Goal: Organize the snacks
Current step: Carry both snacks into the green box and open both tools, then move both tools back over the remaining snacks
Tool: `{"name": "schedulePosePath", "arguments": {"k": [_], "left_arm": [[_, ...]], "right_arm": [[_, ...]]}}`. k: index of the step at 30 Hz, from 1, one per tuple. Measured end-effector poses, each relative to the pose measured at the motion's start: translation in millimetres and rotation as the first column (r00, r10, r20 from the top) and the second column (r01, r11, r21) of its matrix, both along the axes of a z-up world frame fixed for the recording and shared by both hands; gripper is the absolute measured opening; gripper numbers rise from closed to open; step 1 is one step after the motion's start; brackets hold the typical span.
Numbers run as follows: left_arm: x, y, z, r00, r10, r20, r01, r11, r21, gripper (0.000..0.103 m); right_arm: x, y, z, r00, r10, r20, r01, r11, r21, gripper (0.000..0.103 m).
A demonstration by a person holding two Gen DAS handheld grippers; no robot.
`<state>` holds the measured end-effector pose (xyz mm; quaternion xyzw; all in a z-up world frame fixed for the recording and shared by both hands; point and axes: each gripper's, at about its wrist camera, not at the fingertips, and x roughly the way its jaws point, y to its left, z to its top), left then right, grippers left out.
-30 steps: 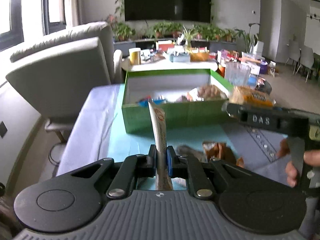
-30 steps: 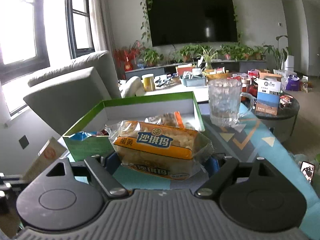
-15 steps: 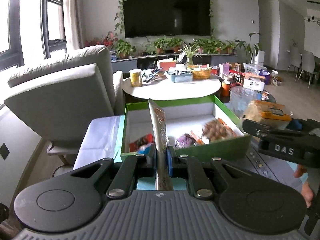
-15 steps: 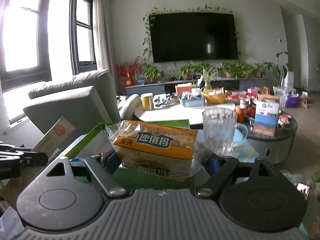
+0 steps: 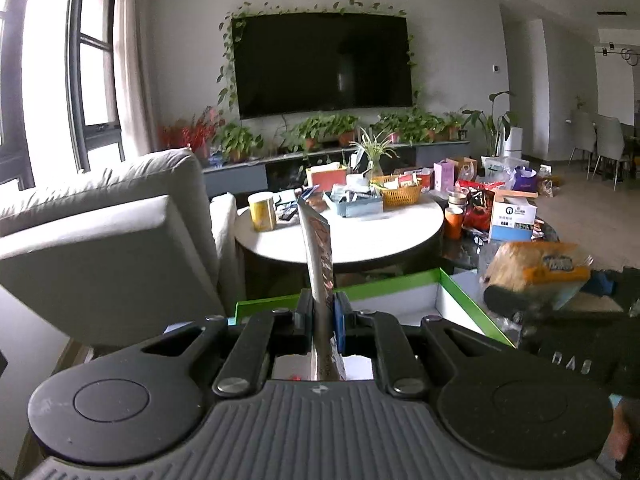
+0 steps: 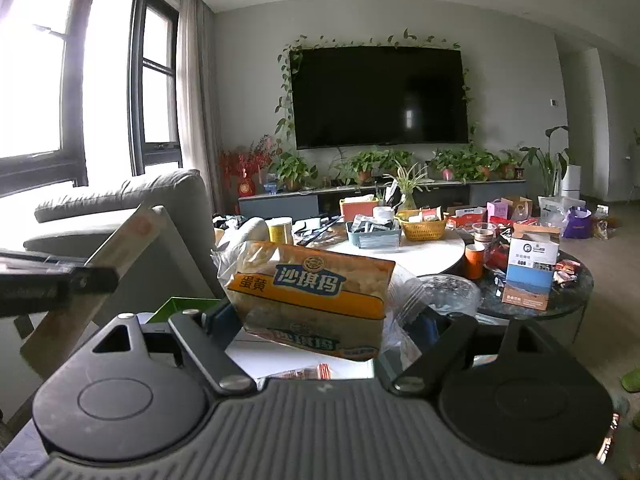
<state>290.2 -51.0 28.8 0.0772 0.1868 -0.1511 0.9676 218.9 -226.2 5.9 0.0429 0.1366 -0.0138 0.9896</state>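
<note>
Snacks are held in both grippers above the near side of the green box (image 5: 400, 282), which is the landmark for all places below. The left gripper (image 5: 322, 312) points forward and a little downward, and its jaws are closed tightly on a thin flat sachet (image 5: 318, 248). The sachet stands upright, edge-on to the camera, and rises above the front wall of the box. In the right wrist view the same sachet (image 6: 116, 248) appears to the left of the box, tilted, with the dark fingers of the left gripper (image 6: 60, 280) pinching it.

The right gripper (image 6: 320, 320) also points forward and slightly down. Its jaws stand about half apart and press on both sides of an orange and yellow cake packet (image 6: 312, 292) in clear wrapping with blue Chinese characters. The packet hangs over the right part of the box, slightly tilted. In the left wrist view this cake packet (image 5: 536, 268) shows to the right of the box, above the black body of the right gripper (image 5: 516, 300).

Behind the box stands a round white table (image 5: 360, 240) with many small things on it, and to the left of the box a grey armchair (image 5: 100, 248).

Most of the box is hidden under the gripper bodies, so its contents are hard to make out. The print on the sachet cannot be read. The hand at the lower right edge of the left view is cut off and blurred.
</note>
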Motion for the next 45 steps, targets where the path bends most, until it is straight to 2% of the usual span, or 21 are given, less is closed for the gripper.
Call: {"name": "schedulePosePath", "arguments": {"k": [3,10,14,15,16,18,23,28,35,41,45], "left_arm": [[15.1,-5.6,-12.3,1.0,-0.009,-0.006,0.009,1.0,0.006,0.01],[50.8,-7.3,-47.9,0.995,0.011,-0.097,-0.009,1.0,0.023,0.01],[61.2,-2.9,-64.3,0.986,0.012,-0.166,-0.01,1.0,0.017,0.016],[59.4,-1.3,-67.1,0.985,0.013,-0.171,-0.01,1.0,0.017,0.02],[57.5,0.1,-67.7,0.986,0.011,-0.167,-0.008,1.0,0.02,0.023],[50.9,1.6,-67.2,0.989,0.011,-0.146,-0.005,0.999,0.037,0.036],[34.7,6.9,-57.4,0.994,0.017,-0.112,-0.011,0.998,0.054,0.037],[11.7,11.7,-36.1,0.997,0.021,-0.078,-0.018,0.999,0.037,0.037],[-42.9,19.2,7.4,0.999,0.024,0.023,-0.023,1.0,-0.01,0.042],[-99.6,21.3,41.4,0.992,-0.006,0.128,0.011,0.999,-0.033,0.048],[-127.2,22.7,59.0,0.988,-0.011,0.154,0.022,0.997,-0.068,0.048]], "right_arm": [[14.5,1.8,-5.6,1.0,0.004,-0.009,-0.004,1.0,0.0,0.061],[40.5,7.5,-16.5,0.998,0.029,-0.058,-0.029,1.0,-0.008,0.061],[52.2,11.0,-26.8,0.991,0.043,-0.124,-0.045,0.999,-0.016,0.061],[54.4,12.6,-30.3,0.988,0.049,-0.148,-0.052,0.998,-0.019,0.061],[54.3,13.9,-33.9,0.985,0.046,-0.166,-0.05,0.998,-0.023,0.061],[51.2,15.2,-38.3,0.983,0.03,-0.18,-0.036,0.999,-0.03,0.061],[38.1,12.8,-32.0,0.985,0.019,-0.172,-0.02,1.0,-0.005,0.062],[24.1,9.7,-10.5,0.99,-0.005,-0.14,0.003,1.0,-0.015,0.062],[-32.2,-7.4,52.6,0.997,-0.071,-0.012,0.071,0.997,-0.026,0.062],[-91.4,-33.2,110.4,0.979,-0.173,0.108,0.168,0.985,0.047,0.062],[-123.0,-43.9,146.8,0.961,-0.215,0.172,0.206,0.976,0.07,0.062]]}}
